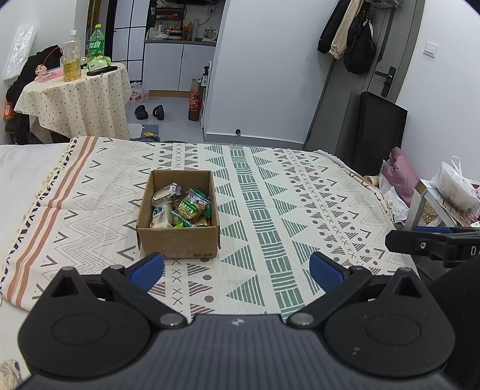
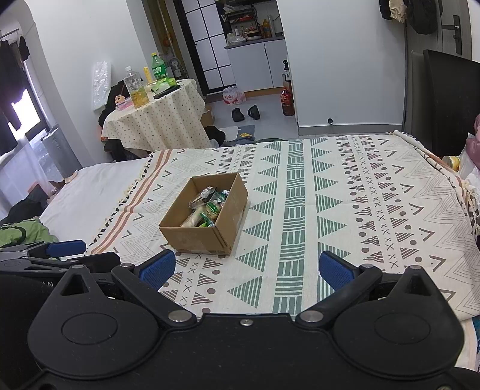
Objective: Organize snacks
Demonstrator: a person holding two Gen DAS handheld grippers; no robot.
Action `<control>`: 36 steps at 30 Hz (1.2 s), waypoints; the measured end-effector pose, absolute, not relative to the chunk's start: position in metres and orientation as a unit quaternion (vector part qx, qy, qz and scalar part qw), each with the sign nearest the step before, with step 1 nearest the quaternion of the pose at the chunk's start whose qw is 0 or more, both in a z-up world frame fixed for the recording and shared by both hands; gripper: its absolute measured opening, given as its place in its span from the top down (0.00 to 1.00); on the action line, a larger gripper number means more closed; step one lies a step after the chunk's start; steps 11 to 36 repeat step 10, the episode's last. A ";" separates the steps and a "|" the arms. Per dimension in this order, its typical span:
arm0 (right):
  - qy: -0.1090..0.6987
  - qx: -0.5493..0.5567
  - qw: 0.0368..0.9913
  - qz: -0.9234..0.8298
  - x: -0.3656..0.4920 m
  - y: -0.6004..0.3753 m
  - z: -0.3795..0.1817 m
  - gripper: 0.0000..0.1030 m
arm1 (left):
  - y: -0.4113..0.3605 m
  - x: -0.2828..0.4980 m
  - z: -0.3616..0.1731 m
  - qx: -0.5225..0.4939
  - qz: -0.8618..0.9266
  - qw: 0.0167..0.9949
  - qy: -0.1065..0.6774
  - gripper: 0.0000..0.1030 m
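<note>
Both the left gripper [image 1: 237,271] and right gripper [image 2: 247,270] hang wide open, empty, with the snack-filled cardboard box [image 1: 180,240] mid-frame, labels unreadable.

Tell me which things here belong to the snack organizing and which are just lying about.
Job: cardboard box, snack packets inside it, left gripper, right gripper, both open.
Lying about: bottles on the side table, shoes, hanging coats.

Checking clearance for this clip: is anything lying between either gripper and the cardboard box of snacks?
Nothing visible. Only bare patterned cloth lies between the open left gripper and the cardboard box, and likewise before the open right gripper. The snack packets sit inside.
</note>
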State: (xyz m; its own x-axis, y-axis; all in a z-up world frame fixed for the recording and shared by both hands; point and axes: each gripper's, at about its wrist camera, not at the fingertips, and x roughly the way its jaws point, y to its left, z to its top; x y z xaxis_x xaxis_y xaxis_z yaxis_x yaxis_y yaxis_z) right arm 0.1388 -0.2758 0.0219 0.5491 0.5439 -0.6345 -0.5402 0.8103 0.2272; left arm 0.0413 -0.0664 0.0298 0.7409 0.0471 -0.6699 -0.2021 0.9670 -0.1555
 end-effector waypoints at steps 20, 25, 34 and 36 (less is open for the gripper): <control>0.364 0.002 0.880 0.306 0.137 -0.275 0.021 0.00 | -0.064 0.040 0.030 -0.112 0.064 0.926 0.354 0.00; 0.364 0.002 0.880 0.306 0.137 -0.275 0.021 0.00 | -0.064 0.040 0.030 -0.112 0.064 0.926 0.354 0.00; 0.364 0.002 0.880 0.306 0.137 -0.275 0.021 0.00 | -0.064 0.040 0.030 -0.112 0.064 0.926 0.354 0.00; 0.364 0.002 0.880 0.306 0.137 -0.275 0.021 0.00 | -0.064 0.040 0.030 -0.112 0.064 0.926 0.354 0.00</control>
